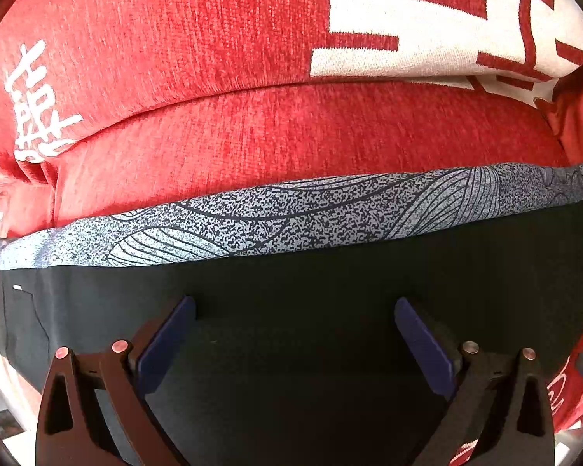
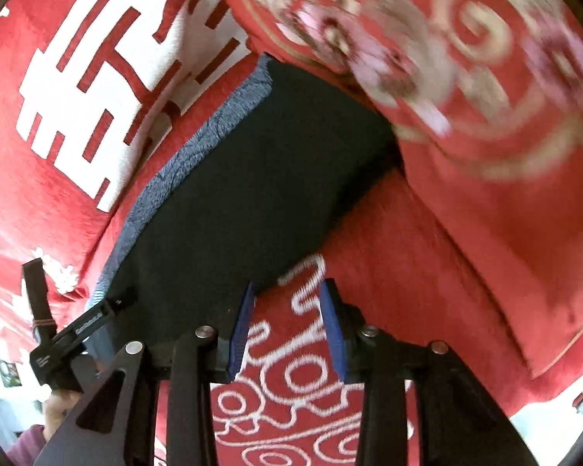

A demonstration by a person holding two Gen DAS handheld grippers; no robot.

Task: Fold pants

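The black pants (image 1: pixel 330 272) lie flat on a red cushioned seat, with a blue-grey patterned band (image 1: pixel 291 213) along their far edge. My left gripper (image 1: pixel 294 305) points down onto the black cloth, open wide, with nothing pinched between its blue pads. In the right wrist view the pants (image 2: pixel 252 178) stretch away to the upper left. My right gripper (image 2: pixel 287 287) hovers just past their near edge over red fabric with white swirls, partly open and holding nothing. The left pad (image 2: pixel 241 326) lines up with the edge of the pants.
A red seat cover (image 1: pixel 175 39) with white characters lies behind the pants. A red cushion (image 2: pixel 427 58) with embroidery, blurred, sits at the upper right and overlaps the pants' far corner. The other tool's black handle (image 2: pixel 58 345) and a hand (image 2: pixel 58 404) show at the lower left.
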